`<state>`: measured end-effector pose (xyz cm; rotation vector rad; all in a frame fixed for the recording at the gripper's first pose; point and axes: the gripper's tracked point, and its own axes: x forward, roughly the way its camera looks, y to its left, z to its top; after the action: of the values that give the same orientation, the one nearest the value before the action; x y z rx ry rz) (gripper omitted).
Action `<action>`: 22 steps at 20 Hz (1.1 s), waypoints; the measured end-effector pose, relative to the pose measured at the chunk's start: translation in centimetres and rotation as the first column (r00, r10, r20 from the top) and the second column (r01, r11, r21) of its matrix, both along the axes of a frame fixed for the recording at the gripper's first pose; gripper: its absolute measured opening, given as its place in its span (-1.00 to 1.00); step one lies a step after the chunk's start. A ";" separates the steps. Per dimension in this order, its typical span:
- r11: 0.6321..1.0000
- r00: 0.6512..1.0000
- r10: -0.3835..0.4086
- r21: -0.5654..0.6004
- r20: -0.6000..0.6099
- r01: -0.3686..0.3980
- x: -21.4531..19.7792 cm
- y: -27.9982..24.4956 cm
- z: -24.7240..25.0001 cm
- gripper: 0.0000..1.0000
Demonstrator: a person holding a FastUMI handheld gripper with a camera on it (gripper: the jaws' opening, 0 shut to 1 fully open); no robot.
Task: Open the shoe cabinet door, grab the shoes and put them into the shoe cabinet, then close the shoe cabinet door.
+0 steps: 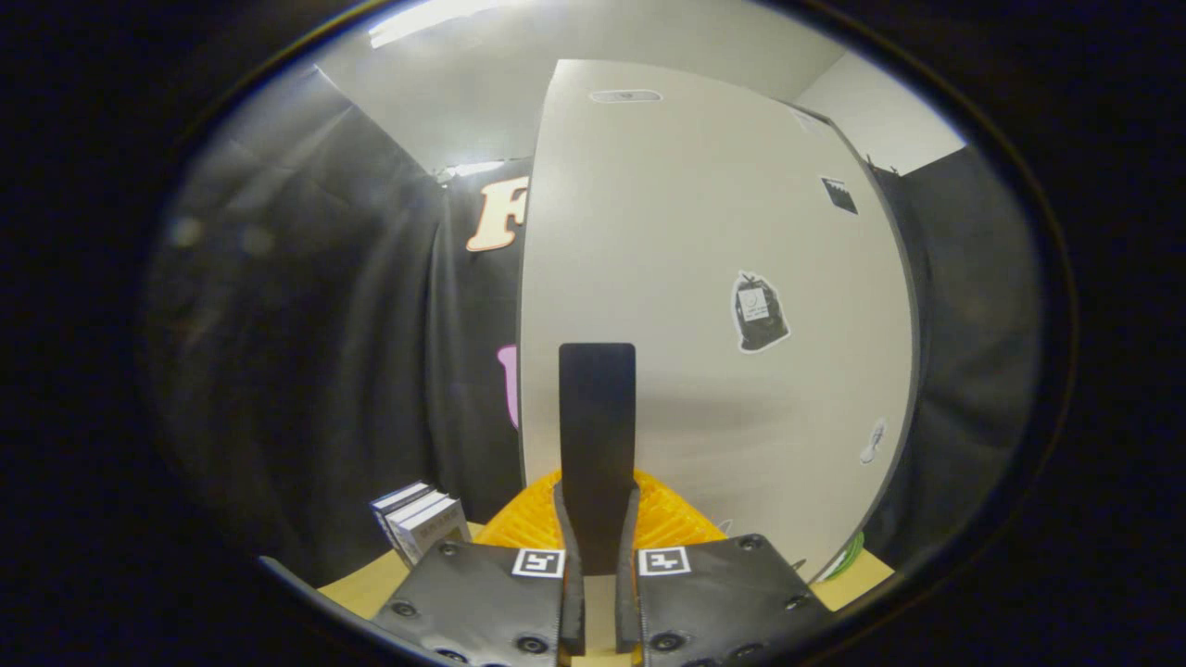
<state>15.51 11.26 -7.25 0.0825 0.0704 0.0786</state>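
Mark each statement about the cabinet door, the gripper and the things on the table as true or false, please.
1. The gripper has a dark flat handle between its fingers. True.
2. The pale cabinet door carries no stickers. False: several stickers are on it, one showing a dark bag.
3. An orange ribbed object lies just beyond the fingers. True.
4. A stack of small boxes stands on top of the orange object. False: it stands on the wooden table, beside it.
5. The fingers are spread wide with nothing between them. False: they close on the handle.
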 end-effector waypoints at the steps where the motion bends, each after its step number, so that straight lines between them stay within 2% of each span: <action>1: 1.000 1.000 0.010 0.001 -0.002 -0.010 -0.9 -0.3 0.1 -0.71; 6: 0.999 0.998 0.053 0.000 -0.017 -0.053 -5.4 -2.7 0.6 -0.71; 11: 0.999 0.998 0.050 -0.013 -0.030 -0.051 -9.3 -6.3 1.0 -0.71; 16: 0.999 1.000 -0.004 -0.037 -0.030 0.003 -13.3 -11.6 1.3 -0.73; 22: 0.993 0.996 -0.080 -0.092 -0.041 0.076 -16.1 -18.6 1.3 -0.75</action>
<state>-0.60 -7.30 -5.94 -0.0031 0.1146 -0.0046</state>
